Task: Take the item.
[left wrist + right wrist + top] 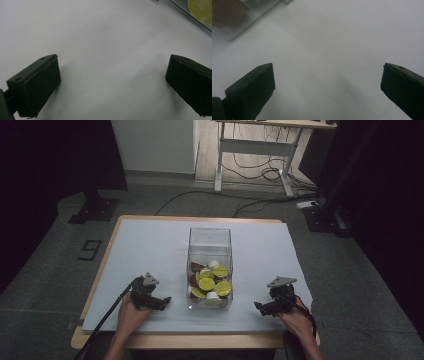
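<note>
Left gripper (pixel 161 301): lower left of centre in the high view, resting low over the white mat (pixel 150 245), jaws spread wide with nothing between them; it points right, toward the box.
Box (pixel 210 240): clear, tall, open-topped, at the middle of the high view, between the two grippers and apart from both; its near corner shows at the upper right of the left gripper view (pixel 190 17) and the upper left of the right gripper view (pixel 232 35).
Capsules (pixel 207 283): lime-topped, brown and white pieces piled in the box's lower half.
Right gripper (pixel 263 308): lower right of centre, jaws wide apart and empty, pointing left at the box.
Step, as I judge it: starting a reach into the box.
Doing it well: lift one gripper above the rim, descend straight through the opening, keep the jaws wide until they straddle a top capsule; steadying the wall with the other should stop the box sliding.
</note>
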{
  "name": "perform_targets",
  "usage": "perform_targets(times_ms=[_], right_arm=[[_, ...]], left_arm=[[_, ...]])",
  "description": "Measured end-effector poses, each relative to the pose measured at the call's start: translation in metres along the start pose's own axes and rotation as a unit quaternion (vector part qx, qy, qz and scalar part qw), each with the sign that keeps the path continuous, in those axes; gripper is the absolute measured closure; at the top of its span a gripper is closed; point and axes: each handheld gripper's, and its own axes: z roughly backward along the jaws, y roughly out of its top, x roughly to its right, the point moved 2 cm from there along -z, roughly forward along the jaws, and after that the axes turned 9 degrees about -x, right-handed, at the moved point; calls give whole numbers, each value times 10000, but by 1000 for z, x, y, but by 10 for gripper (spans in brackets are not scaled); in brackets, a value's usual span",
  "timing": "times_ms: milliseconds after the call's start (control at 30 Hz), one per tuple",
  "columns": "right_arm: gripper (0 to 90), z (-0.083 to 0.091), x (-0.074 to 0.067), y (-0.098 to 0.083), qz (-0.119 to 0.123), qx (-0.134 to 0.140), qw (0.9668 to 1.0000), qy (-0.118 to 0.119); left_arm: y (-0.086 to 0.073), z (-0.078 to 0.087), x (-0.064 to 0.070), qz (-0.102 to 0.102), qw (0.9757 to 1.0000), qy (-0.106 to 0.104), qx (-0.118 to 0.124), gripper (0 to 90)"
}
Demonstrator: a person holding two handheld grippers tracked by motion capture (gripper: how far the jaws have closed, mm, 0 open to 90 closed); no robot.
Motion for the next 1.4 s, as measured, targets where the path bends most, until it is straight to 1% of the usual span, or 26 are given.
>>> perform_targets(times_ms=[67,167,267,333,467,533,633,700,767,833,1000,1200,1267,1400], right_arm=[[0,5,-4,0,30,53,10000,78],[0,11,-8,1,72,94,9999,109],[0,19,-10,3,150,147,9997,84],[0,24,-12,4,153,120,9997,145],[0,36,-17,9,254,129,9995,96],[0,41,-20,13,312,200,9993,57],[0,47,-23,20,363,272,9989,89],[0,48,-25,24,412,306,9985,171],[0,47,-27,27,411,328,9983,247],[0,45,-28,30,436,338,9982,236],[0,43,-31,40,449,394,9975,374],[0,43,-36,56,354,446,9971,509],[1,44,-38,61,381,418,9970,535],[19,43,-45,72,440,454,9962,597]], left_arm=[[0,0,0,-8,10000,4,-5,0],[0,0,0,-8,10000,2,-5,0],[0,0,0,-6,10000,0,-6,0],[0,0,0,-7,10000,5,-5,0],[0,0,0,-5,10000,3,-4,0],[0,0,0,-6,10000,4,-5,0],[0,0,0,-3,10000,2,-1,0],[0,0,0,-5,10000,4,-1,0],[0,0,0,-4,10000,4,0,0],[0,0,0,-3,10000,4,0,0],[0,0,0,-3,10000,4,2,0],[0,0,0,-3,10000,4,2,0],[0,0,0,-3,10000,3,3,0],[0,0,0,-5,10000,6,4,0]])
